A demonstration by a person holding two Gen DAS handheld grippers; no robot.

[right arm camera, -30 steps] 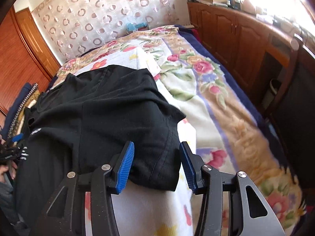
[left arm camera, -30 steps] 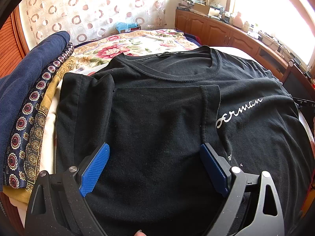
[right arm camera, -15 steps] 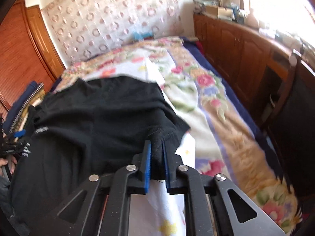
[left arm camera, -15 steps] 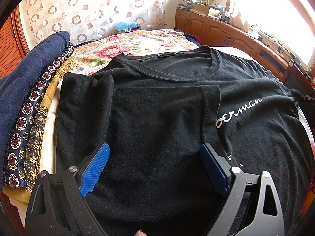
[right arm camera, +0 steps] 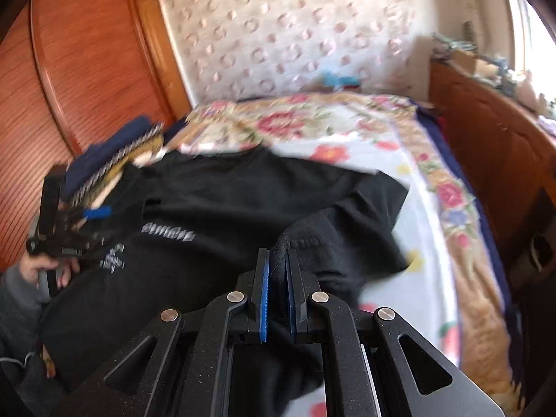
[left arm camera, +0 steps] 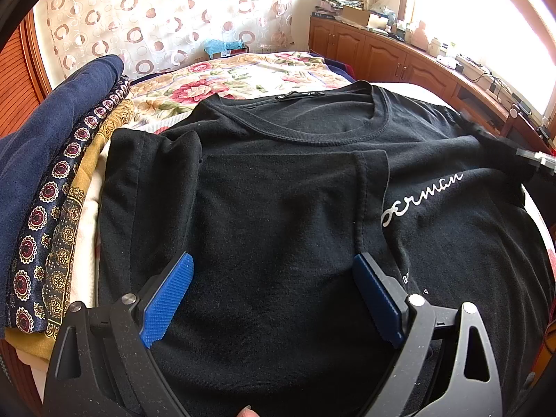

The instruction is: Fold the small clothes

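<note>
A black T-shirt (left arm camera: 295, 191) with white script lettering lies spread on the flowered bedspread (left arm camera: 226, 76), its left sleeve folded in over the chest. My left gripper (left arm camera: 274, 271) hovers over the shirt's lower middle, jaws wide apart, nothing between the blue pads. In the right wrist view my right gripper (right arm camera: 277, 260) is shut on the hem of the shirt's right sleeve (right arm camera: 302, 243), lifted off the bed and drawn over the body of the T-shirt (right arm camera: 208, 208). The left gripper (right arm camera: 73, 222) shows there at far left, held by a hand.
A stack of folded clothes (left arm camera: 52, 173), navy on top with patterned and mustard layers, sits left of the shirt. Wooden cabinets (left arm camera: 399, 55) with clutter run along the right under a bright window. A wooden wardrobe (right arm camera: 69, 69) stands left; a patterned curtain (left arm camera: 156, 17) hangs behind the bed.
The right gripper closed on the sleeve hem, then lifted it and carried it left toward the shirt's middle, rolling as it went. The left gripper has not moved.
</note>
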